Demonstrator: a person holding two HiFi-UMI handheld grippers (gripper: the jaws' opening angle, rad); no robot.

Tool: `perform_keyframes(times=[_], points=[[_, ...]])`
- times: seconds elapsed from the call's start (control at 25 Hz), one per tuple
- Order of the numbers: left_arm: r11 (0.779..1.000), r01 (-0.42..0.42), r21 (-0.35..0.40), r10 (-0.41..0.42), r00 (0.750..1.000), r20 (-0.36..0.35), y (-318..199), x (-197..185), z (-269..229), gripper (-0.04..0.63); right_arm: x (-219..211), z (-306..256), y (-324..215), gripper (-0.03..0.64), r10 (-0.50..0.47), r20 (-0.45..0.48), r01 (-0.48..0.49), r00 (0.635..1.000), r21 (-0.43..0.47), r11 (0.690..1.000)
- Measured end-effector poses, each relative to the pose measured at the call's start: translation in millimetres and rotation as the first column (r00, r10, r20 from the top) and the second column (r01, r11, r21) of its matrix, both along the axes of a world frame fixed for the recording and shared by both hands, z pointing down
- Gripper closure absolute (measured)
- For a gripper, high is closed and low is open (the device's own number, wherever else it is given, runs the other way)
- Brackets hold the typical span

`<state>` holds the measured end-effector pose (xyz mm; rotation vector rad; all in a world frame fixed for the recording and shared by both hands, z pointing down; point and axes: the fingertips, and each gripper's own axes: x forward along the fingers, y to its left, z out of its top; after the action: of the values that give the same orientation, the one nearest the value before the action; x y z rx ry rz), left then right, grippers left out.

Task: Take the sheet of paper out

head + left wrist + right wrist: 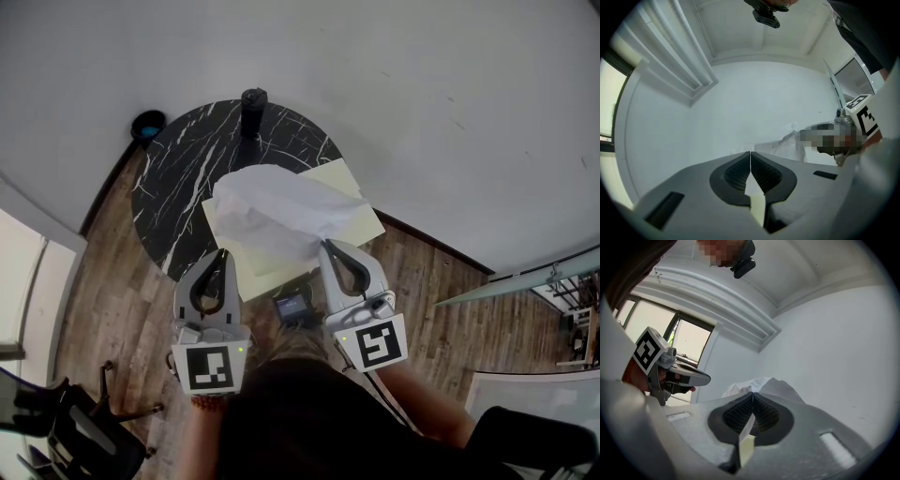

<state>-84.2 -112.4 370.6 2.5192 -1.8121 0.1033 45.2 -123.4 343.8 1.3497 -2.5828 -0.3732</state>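
A pale yellow folder (354, 204) is held over the round black marble table (183, 173). A crumpled white sheet of paper (277, 211) bulges out of it towards me. My left gripper (222, 253) is shut on the folder's near left edge, and a pale yellow strip (757, 201) shows between its jaws. My right gripper (326, 246) is shut at the sheet's near right corner. In the right gripper view the white paper (764, 385) billows just past the closed jaws, with a thin pale strip (746, 441) pinched between them.
A black cylinder (253, 98) stands at the table's far edge. A dark round object (147, 125) lies on the wooden floor by the wall, and a small dark device (293, 307) is below the folder. A black chair (56, 422) stands at lower left.
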Motion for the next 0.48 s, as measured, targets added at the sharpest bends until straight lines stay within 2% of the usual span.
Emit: perform_keyframes(times=[0.48], points=[[1.000,-0.006,-0.004,0.006,1.000,-0.001,0.9,1.7,0.6,0.591,2.1,0.6,0.9,0.620,0.003,-0.013,-0.003,1.000,-0.001,1.000]])
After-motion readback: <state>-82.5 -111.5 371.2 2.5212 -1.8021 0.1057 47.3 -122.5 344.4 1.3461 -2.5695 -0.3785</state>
